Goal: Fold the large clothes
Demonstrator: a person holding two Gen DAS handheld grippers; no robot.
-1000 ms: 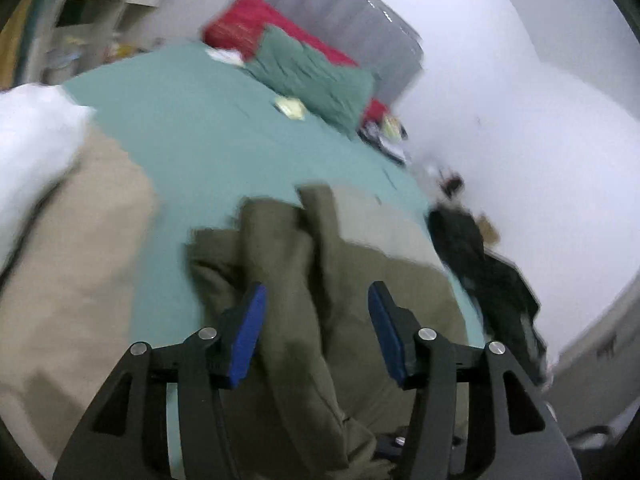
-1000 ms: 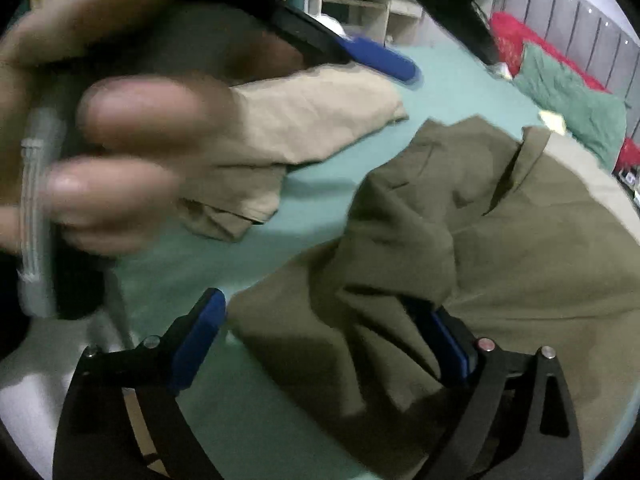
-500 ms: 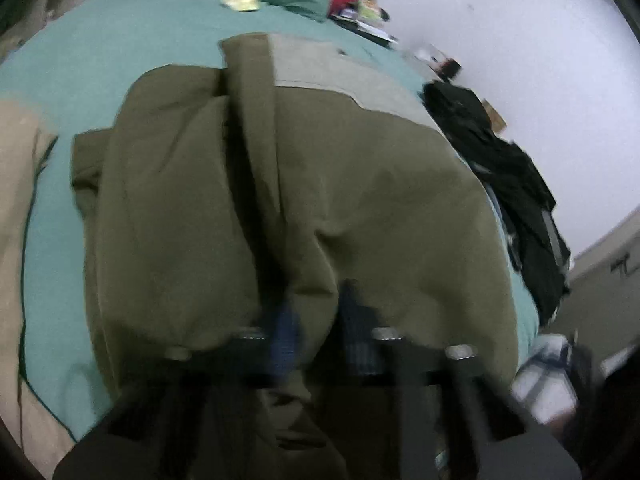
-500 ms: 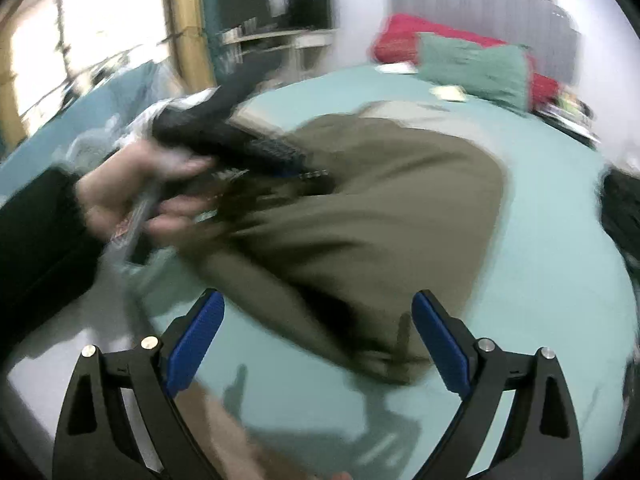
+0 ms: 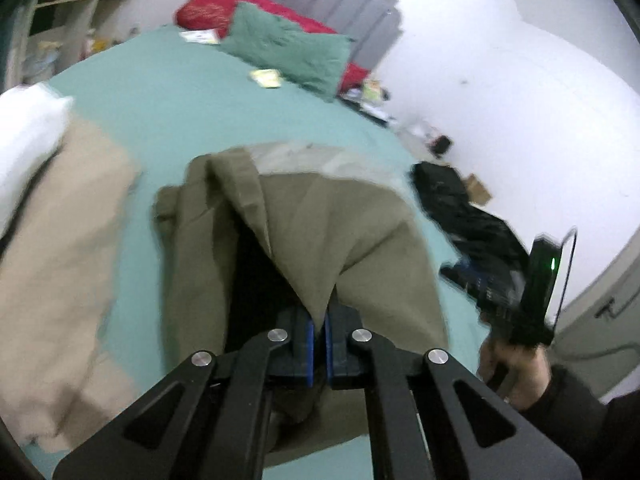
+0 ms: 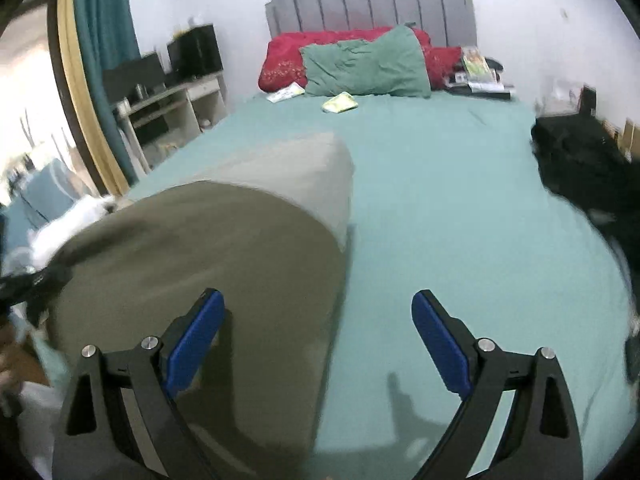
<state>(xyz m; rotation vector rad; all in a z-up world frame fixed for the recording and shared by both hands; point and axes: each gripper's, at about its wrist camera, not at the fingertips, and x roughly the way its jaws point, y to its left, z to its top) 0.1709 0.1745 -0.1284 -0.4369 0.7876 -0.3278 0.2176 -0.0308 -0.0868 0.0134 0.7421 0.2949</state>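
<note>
Left gripper [image 5: 318,334] pinches one olive garment [image 5: 360,240]; right gripper [image 6: 318,336] spread apart.

Both fisheye views show a room in soft, even, cool indoor light; the plain white wall [image 5: 500,92] reads nearly overexposed, without detail. Strong barrel distortion bends the padded grey headboard [image 6: 372,4] and curves the teal bed sheet [image 6: 460,208], and black vignetting closes every corner. At far left in the right wrist view, a washed-out bright opening beside the teal curtain [image 6: 100,40] gives glare. Motion blur smears the olive-green garment [image 5: 352,240], the beige cloth [image 5: 68,264] and the black clothes pile [image 6: 592,168]. Soft gripper shadows fall on the near sheet; a deep shadow fills the garment's lifted fold.
</note>
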